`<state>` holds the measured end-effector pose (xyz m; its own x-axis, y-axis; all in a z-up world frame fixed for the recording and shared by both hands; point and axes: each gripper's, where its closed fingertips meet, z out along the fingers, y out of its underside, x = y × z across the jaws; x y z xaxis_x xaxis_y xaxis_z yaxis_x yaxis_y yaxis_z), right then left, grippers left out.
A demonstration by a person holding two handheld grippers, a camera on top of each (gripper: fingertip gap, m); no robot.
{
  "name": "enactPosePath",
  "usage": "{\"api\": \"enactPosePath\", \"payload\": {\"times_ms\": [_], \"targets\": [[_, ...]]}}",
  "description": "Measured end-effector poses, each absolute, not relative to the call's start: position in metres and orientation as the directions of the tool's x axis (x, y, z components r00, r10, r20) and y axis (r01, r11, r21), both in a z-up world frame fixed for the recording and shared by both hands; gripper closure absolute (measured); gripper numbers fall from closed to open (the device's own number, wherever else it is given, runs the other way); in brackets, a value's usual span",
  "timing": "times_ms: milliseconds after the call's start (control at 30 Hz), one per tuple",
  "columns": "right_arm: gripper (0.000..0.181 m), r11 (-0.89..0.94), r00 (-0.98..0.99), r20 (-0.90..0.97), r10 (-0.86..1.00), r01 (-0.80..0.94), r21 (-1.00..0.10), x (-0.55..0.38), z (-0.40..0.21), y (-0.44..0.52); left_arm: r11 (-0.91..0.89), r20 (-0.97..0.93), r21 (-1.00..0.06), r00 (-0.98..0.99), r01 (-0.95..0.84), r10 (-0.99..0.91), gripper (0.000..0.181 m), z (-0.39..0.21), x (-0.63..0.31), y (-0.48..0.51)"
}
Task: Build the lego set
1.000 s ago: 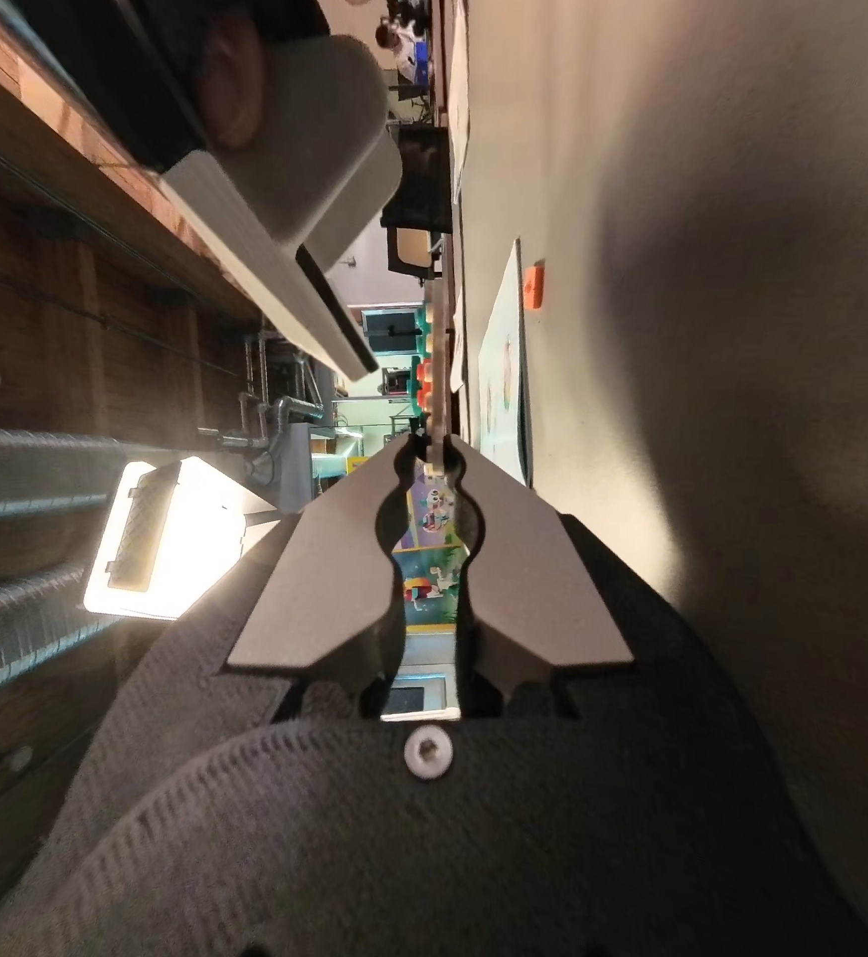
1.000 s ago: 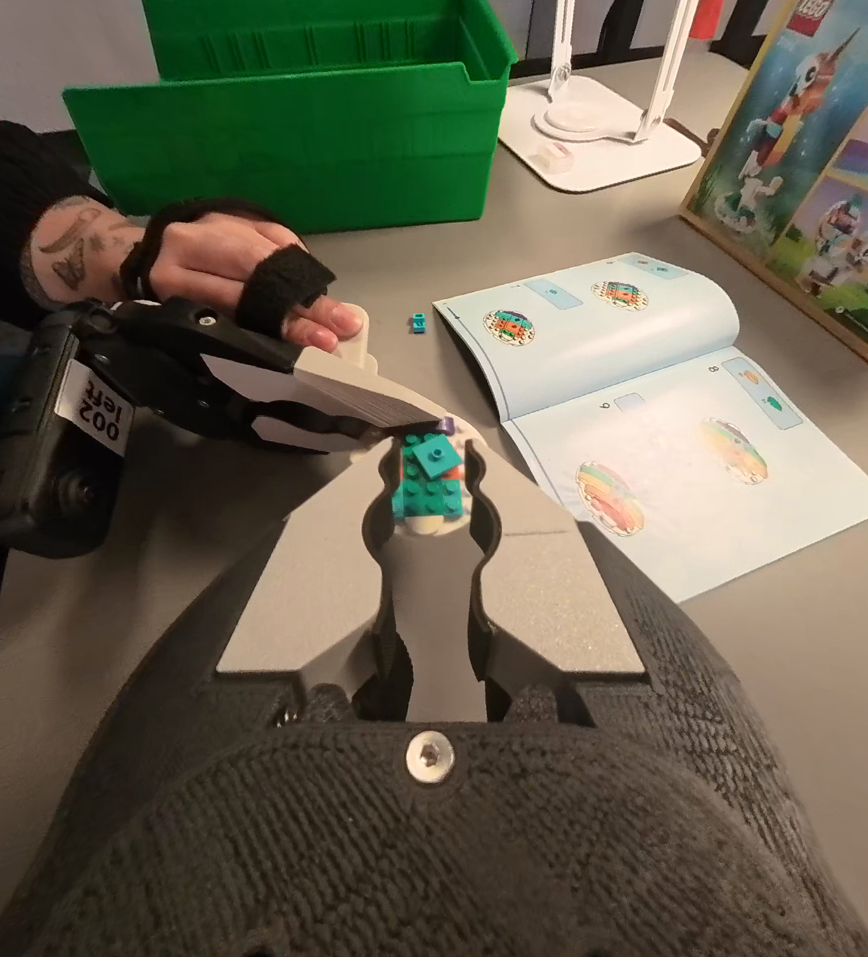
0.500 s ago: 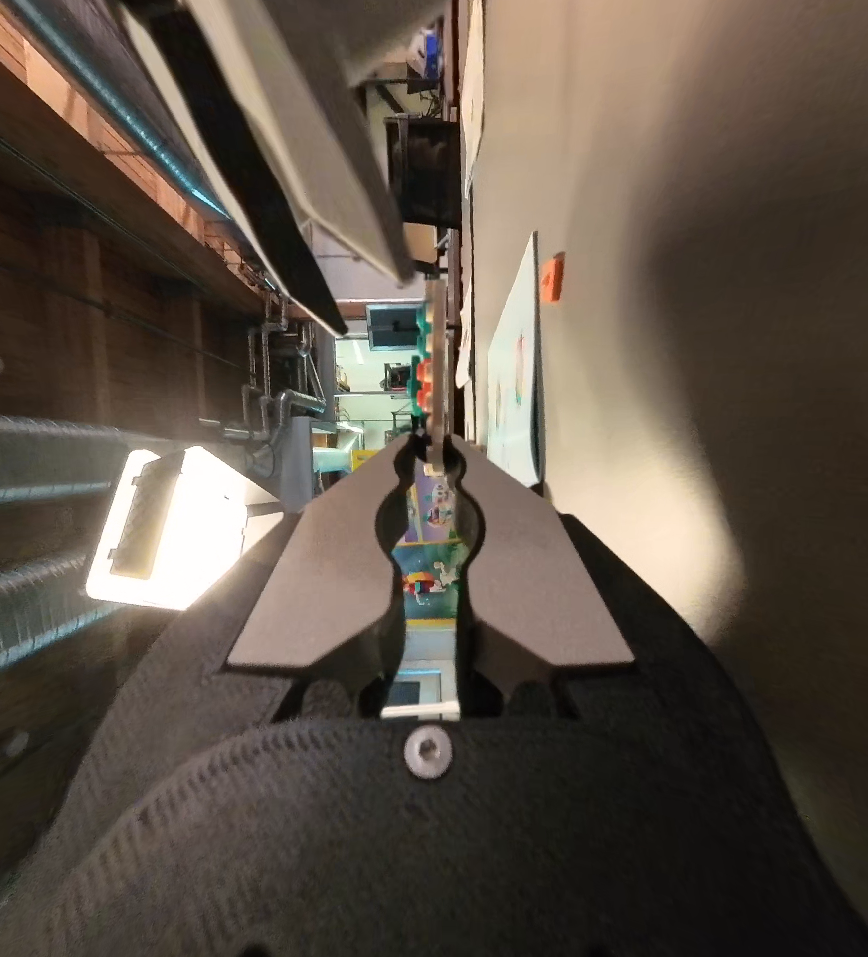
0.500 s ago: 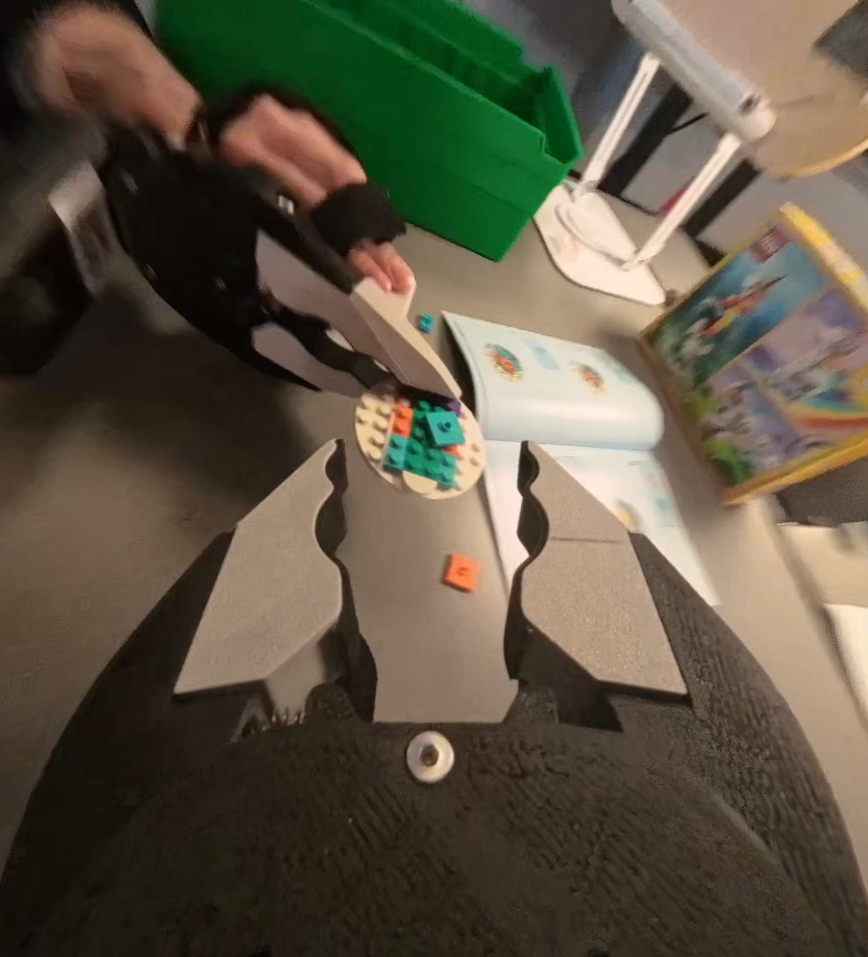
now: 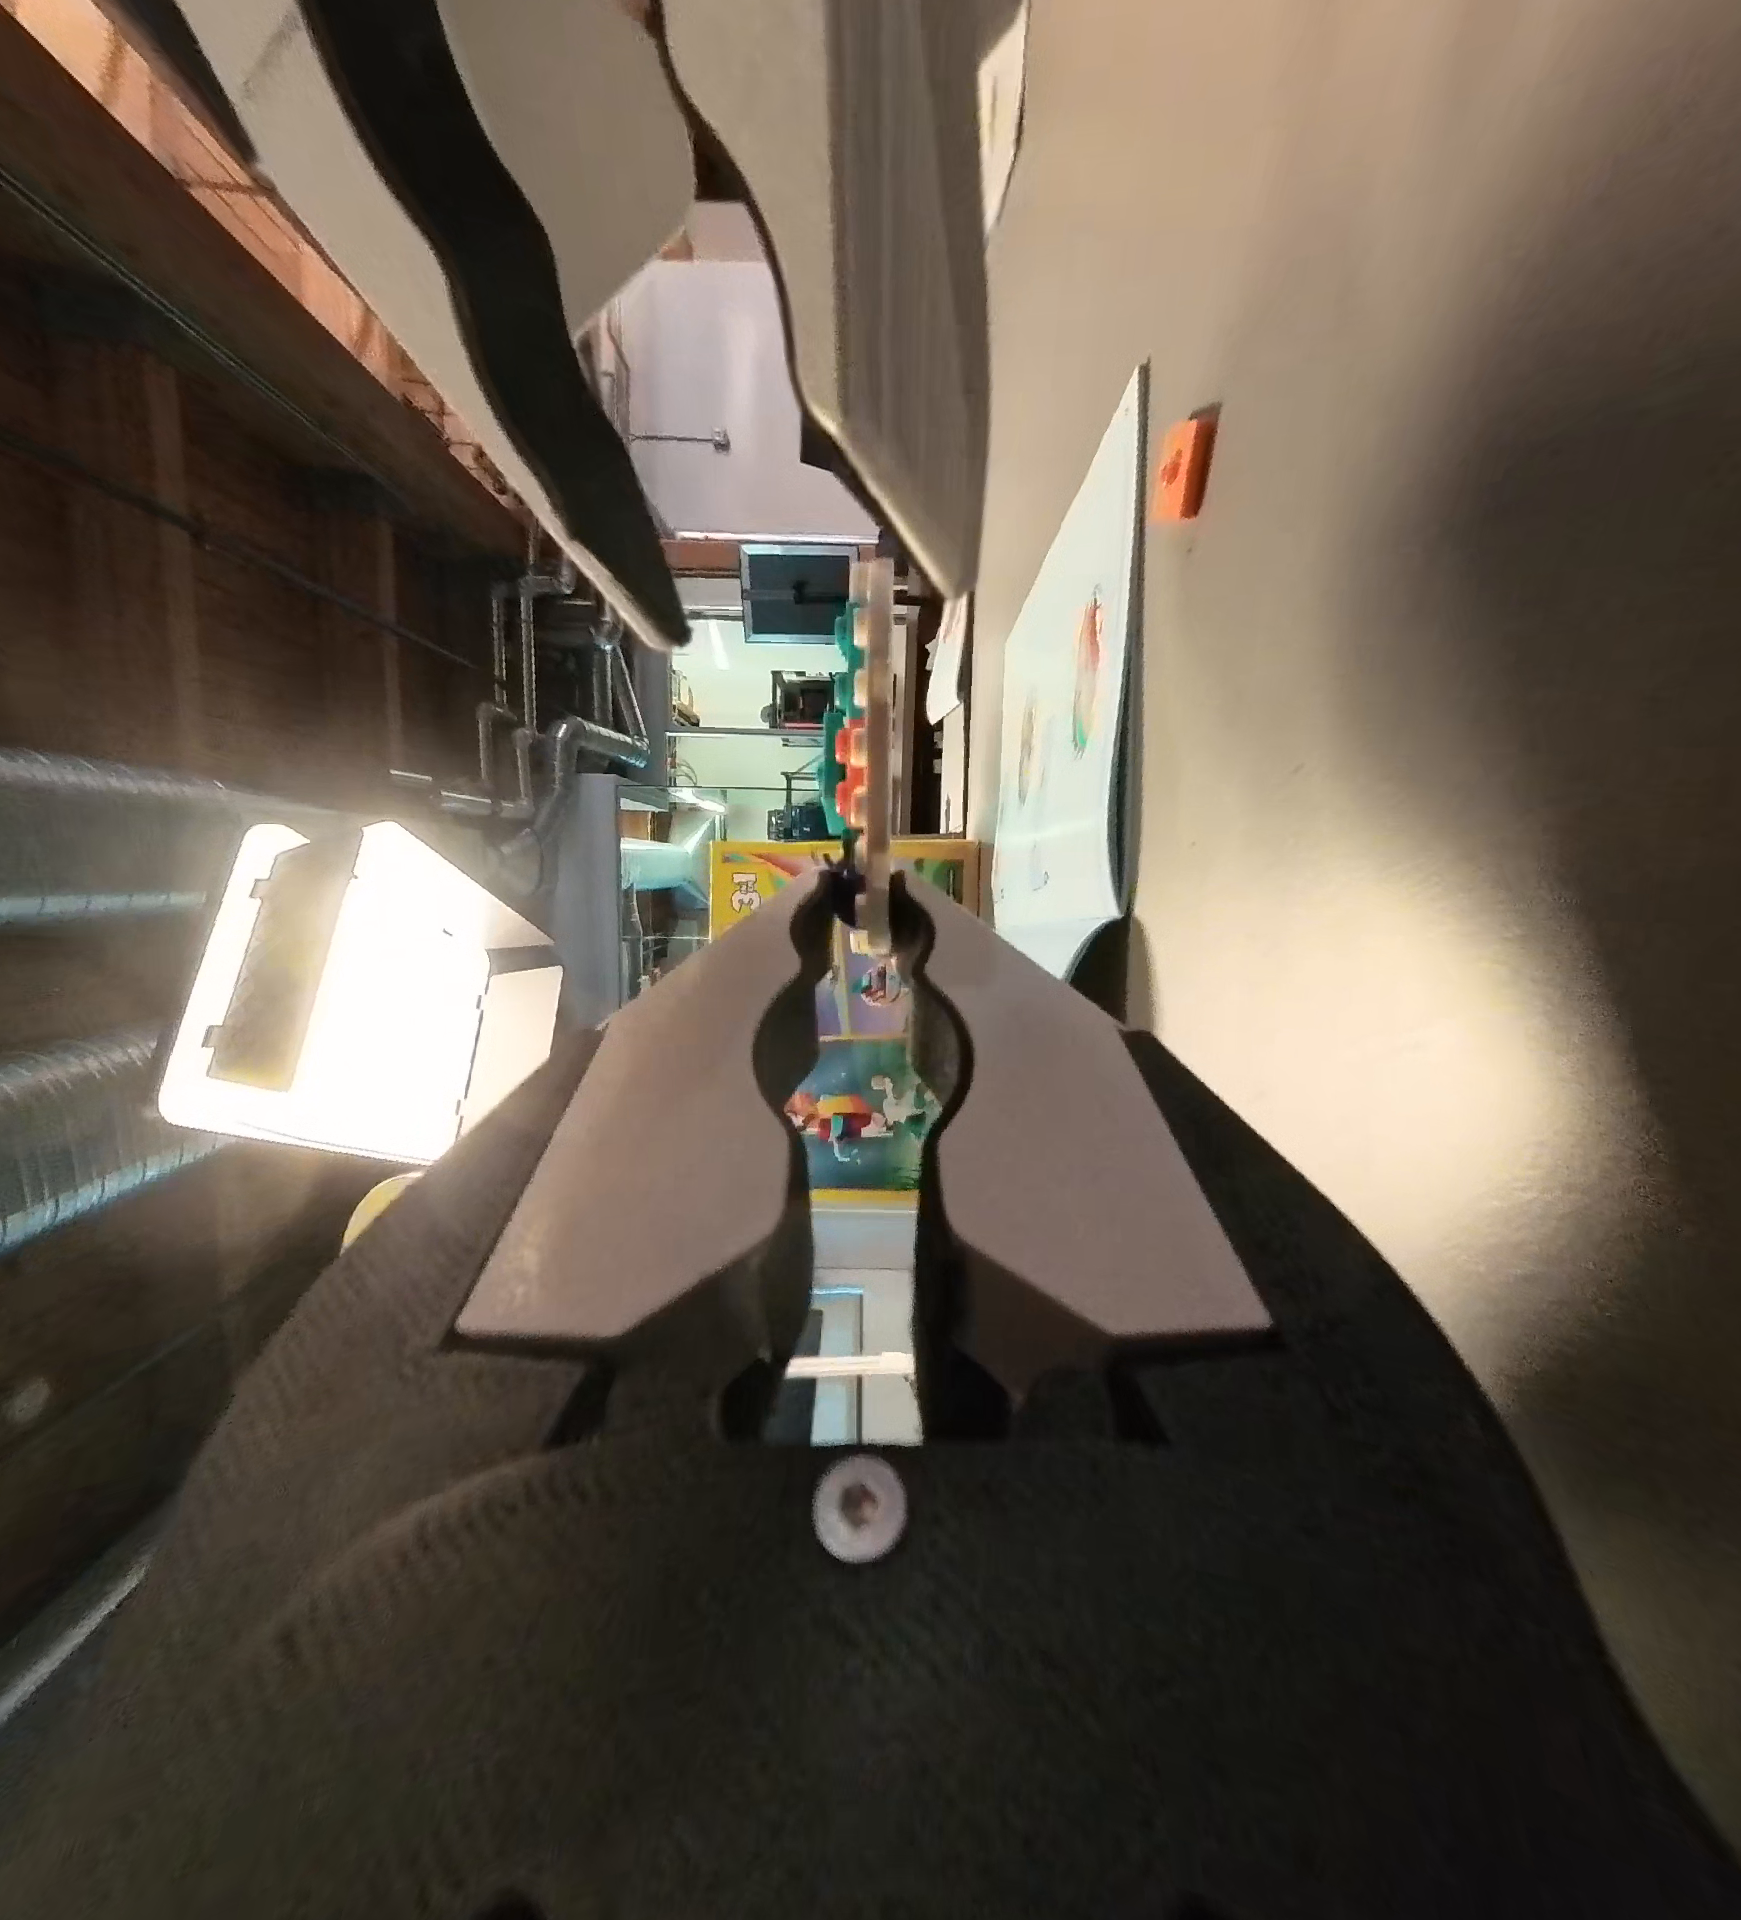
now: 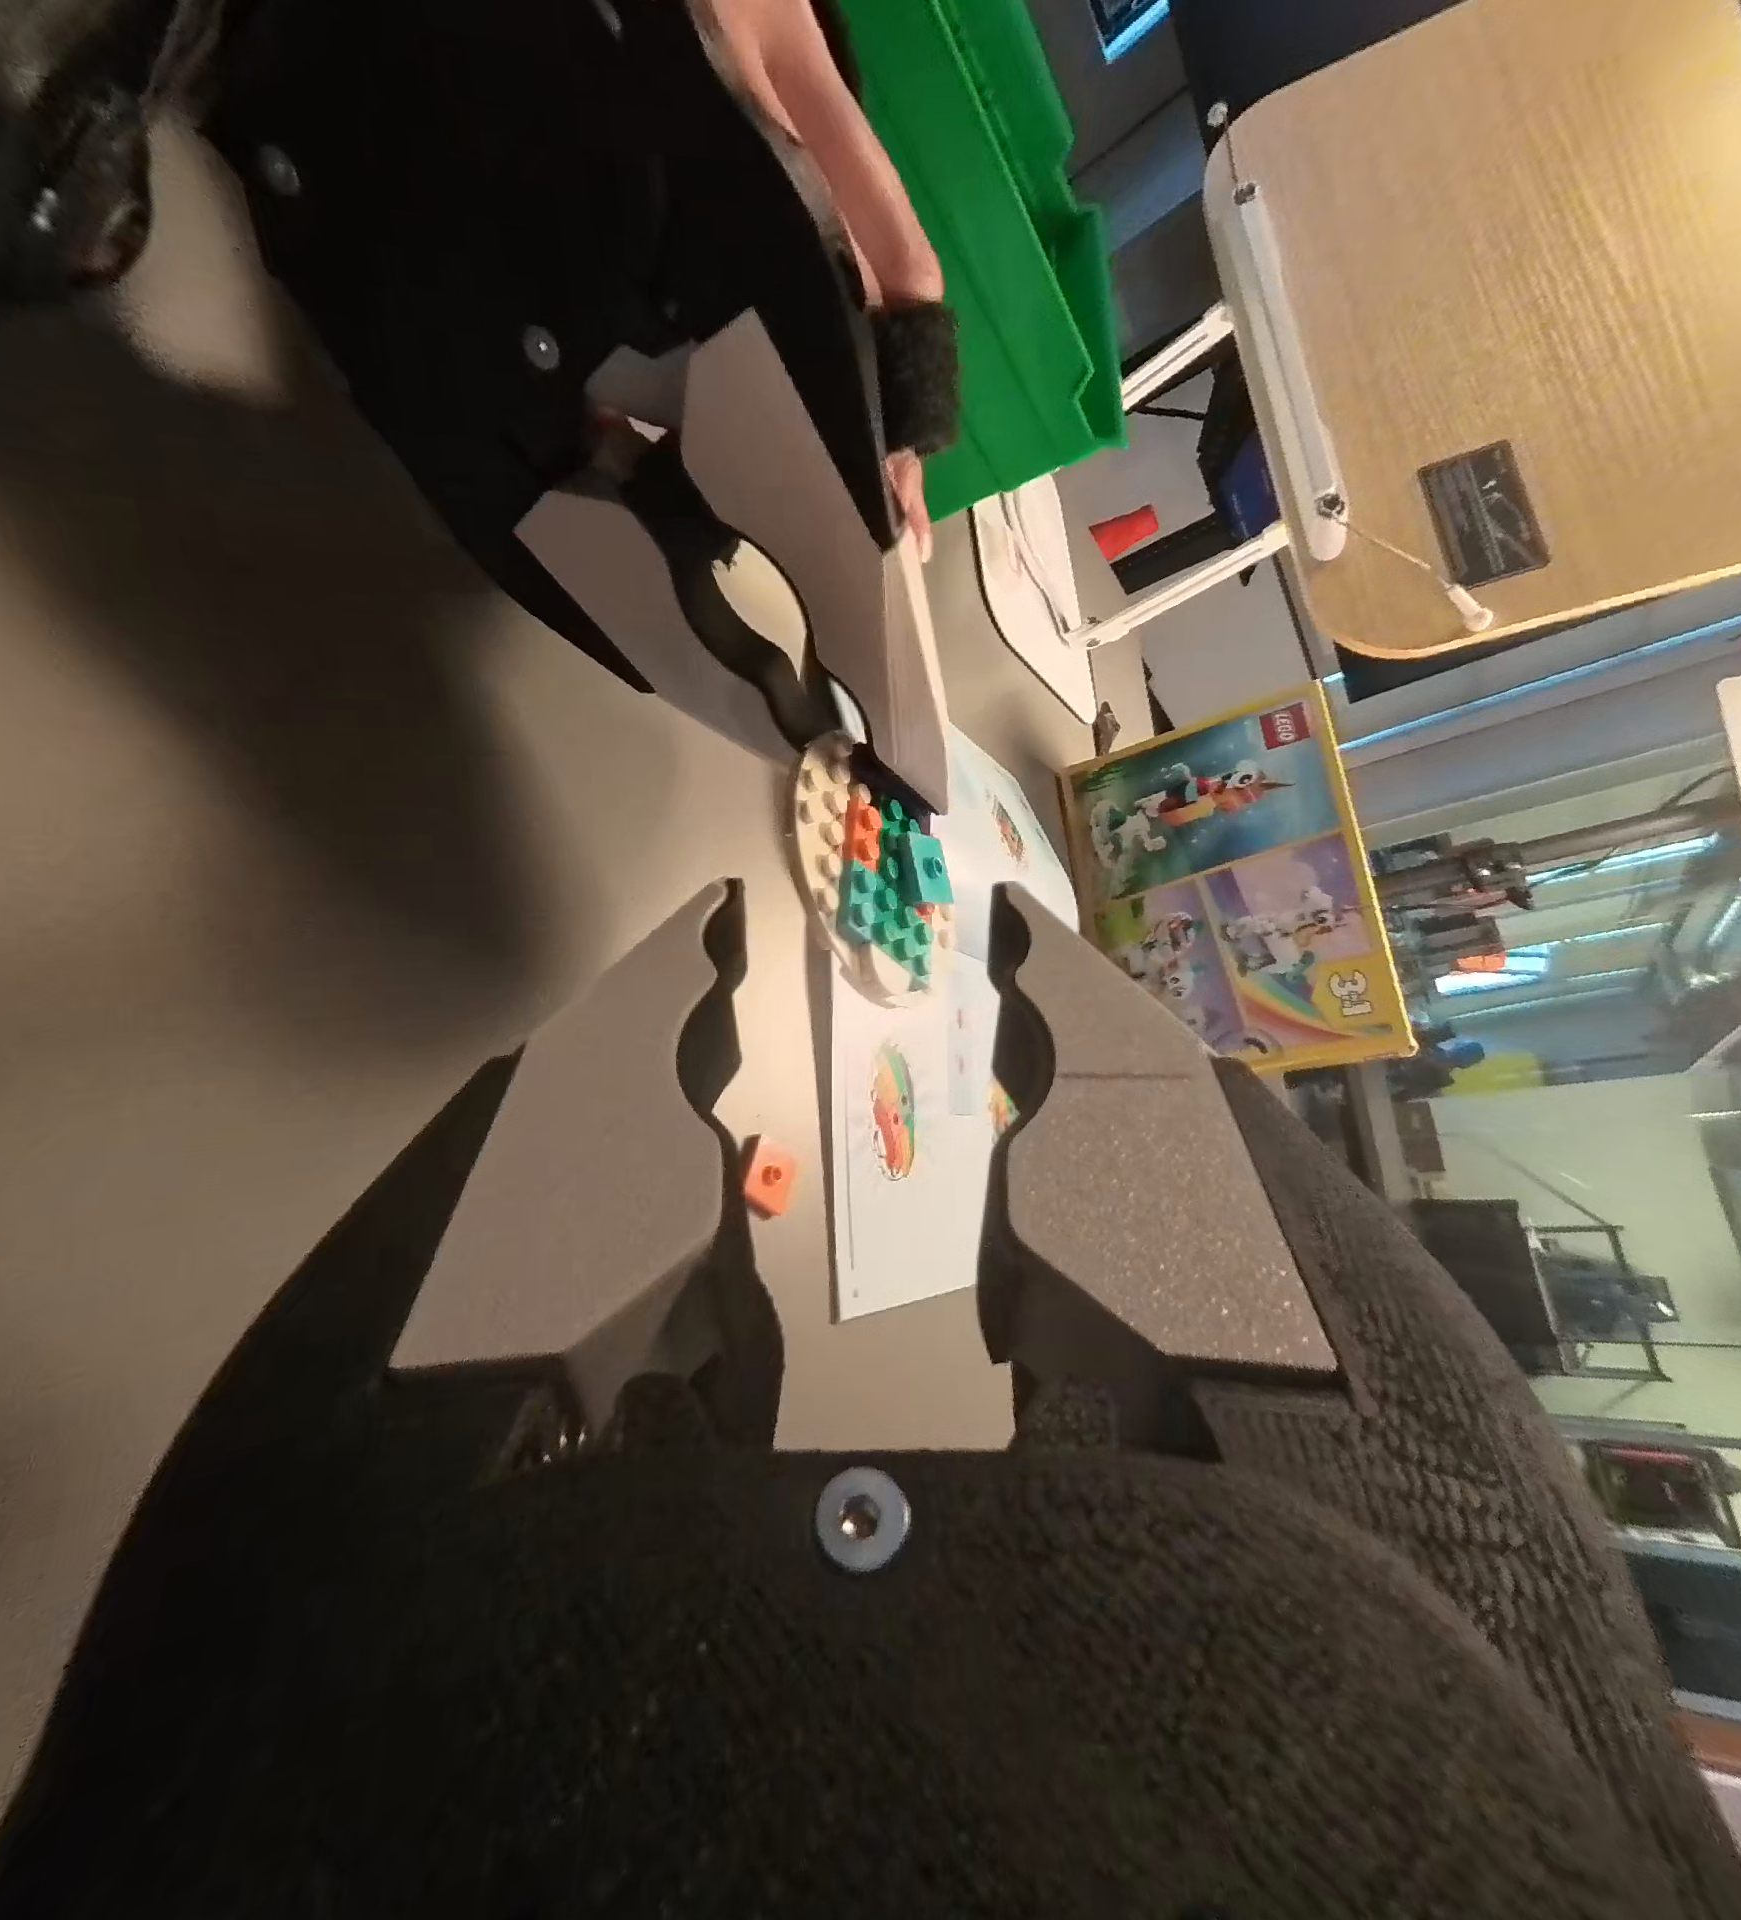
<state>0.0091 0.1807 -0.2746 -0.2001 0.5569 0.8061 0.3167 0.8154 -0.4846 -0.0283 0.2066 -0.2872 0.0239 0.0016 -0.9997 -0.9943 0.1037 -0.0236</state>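
Observation:
A round tan plate [image 6: 824,816] carries teal bricks [image 6: 887,914] and orange bricks [image 6: 861,831]. My left gripper [image 6: 850,753] is shut on the plate's far edge and holds it above the table. In the left wrist view the plate [image 5: 878,727] shows edge-on, pinched at my left gripper's tips [image 5: 866,899]. My right gripper [image 6: 866,904] is open and empty, its tips just short of the plate's near edge, one on each side. Its fingers [image 5: 897,260] loom at the top of the left wrist view. A loose orange brick [image 6: 770,1174] lies on the table between my right fingers; it also shows in the left wrist view [image 5: 1180,462].
An open instruction booklet [image 6: 897,1205] lies on the grey table under the plate. The colourful set box [image 6: 1230,883] stands behind it. A green bin [image 6: 991,260] and a white lamp base [image 6: 1032,582] sit farther back. A hand in a black strap holds the left gripper. Left tips to right tips: about 5 centimeters.
My right gripper has opened, let go of the plate assembly, pulled back and rolled sideways. The left gripper keeps hold of the plate. The orange brick now shows on the table.

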Motion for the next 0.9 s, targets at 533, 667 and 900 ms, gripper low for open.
{"api": "enactPosePath", "payload": {"times_ms": [533,667,900], "targets": [[0.133,0.527,-0.233,0.473,0.850,0.340,-0.779,0.007,-0.279,0.176,0.116,-1.000,-0.009,0.011,-0.993,0.014,0.173,-0.286,-0.030,0.210],[0.146,0.282,-0.222,0.221,0.950,0.296,-0.913,0.007,-0.266,0.178,0.154,-1.000,0.007,-0.004,-0.988,0.022,0.173,-0.286,-0.021,0.206],[0.151,0.053,-0.270,-0.041,0.962,0.334,-0.941,0.013,-0.269,0.179,0.241,-0.998,0.057,-0.052,-0.969,0.030,0.173,-0.291,-0.004,0.198]]}}
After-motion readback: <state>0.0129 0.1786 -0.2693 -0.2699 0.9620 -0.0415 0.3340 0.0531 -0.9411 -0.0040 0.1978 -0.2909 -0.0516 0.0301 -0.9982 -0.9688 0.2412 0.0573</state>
